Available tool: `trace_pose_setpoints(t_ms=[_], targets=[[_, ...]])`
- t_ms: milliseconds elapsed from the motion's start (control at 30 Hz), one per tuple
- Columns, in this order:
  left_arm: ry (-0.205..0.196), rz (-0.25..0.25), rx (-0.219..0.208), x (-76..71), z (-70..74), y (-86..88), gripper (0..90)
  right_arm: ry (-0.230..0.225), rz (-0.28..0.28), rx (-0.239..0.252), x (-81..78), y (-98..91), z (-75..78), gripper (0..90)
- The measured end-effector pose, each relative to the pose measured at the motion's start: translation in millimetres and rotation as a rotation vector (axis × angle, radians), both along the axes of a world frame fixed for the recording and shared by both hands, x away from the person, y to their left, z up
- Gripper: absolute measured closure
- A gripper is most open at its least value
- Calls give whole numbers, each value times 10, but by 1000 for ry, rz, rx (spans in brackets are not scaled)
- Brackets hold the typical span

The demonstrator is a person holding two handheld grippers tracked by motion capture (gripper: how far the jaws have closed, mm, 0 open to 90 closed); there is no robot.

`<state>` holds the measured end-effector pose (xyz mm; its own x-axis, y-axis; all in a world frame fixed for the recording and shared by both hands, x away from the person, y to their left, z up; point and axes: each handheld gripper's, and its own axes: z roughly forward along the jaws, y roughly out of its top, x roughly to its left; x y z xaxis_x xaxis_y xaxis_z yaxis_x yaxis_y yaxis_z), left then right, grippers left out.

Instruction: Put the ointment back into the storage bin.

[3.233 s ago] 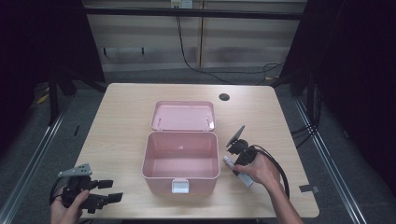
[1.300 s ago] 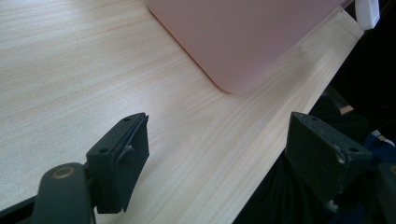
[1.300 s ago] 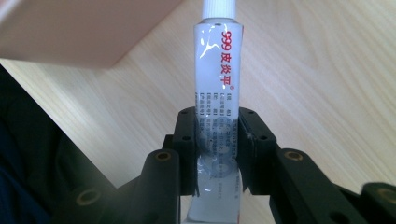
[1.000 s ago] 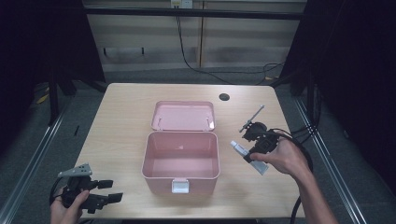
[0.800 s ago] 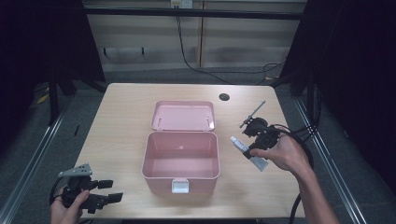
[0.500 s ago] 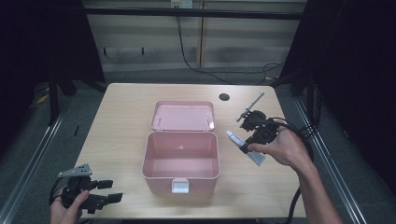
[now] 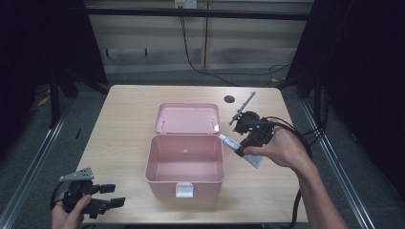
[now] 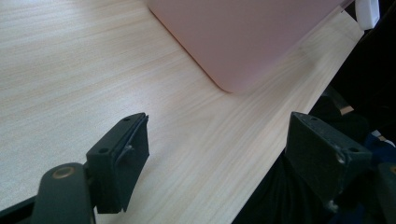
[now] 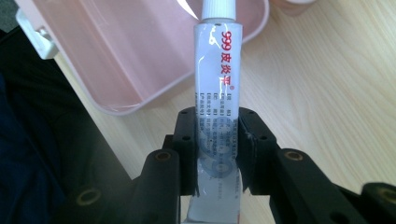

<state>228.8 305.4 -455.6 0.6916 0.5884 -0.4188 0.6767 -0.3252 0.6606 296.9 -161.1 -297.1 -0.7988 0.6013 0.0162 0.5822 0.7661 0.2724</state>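
Half the tube [image 9: 217, 93] (tail apparently cut off) behind tool [image 9: 217, 154] pads.

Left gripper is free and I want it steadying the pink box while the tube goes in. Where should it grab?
Probably the near left wall of the pink box, from the left gripper's side: jaws upright, one inside and one outside the rim. The open top leaves that thin wall exposed, far from the ointment tube in the right gripper. Avoid the front latch.

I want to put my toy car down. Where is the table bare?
Bare wood lies left of the pink box, and behind its open lid up to the table edge. Right of the box is crowded: a hand-held gripper holds a tube.
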Motion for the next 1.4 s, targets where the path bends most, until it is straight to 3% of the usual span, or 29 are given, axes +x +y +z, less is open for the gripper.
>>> trace_pose_setpoints(t_ms=[200, 500, 700, 1267, 1400], targets=[[-7, -3, 3, 2, 2, 7, 214, 1, 42, 10, 17, 154, 72, 712], [-4, -6, 1, 0, 4, 10, 214, 17, 106, -1, 66, 337, 54, 712], [-4, -6, 1, 0, 4, 9, 214, 28, 130, -26, 82, 454, -16, 711], [-4, -4, 0, -3, 4, 11, 215, 58, 261, -24, 93, 849, -176, 711], [-3, -8, 2, -1, 3, 12, 215, 55, 268, -20, 113, 894, -198, 711]])
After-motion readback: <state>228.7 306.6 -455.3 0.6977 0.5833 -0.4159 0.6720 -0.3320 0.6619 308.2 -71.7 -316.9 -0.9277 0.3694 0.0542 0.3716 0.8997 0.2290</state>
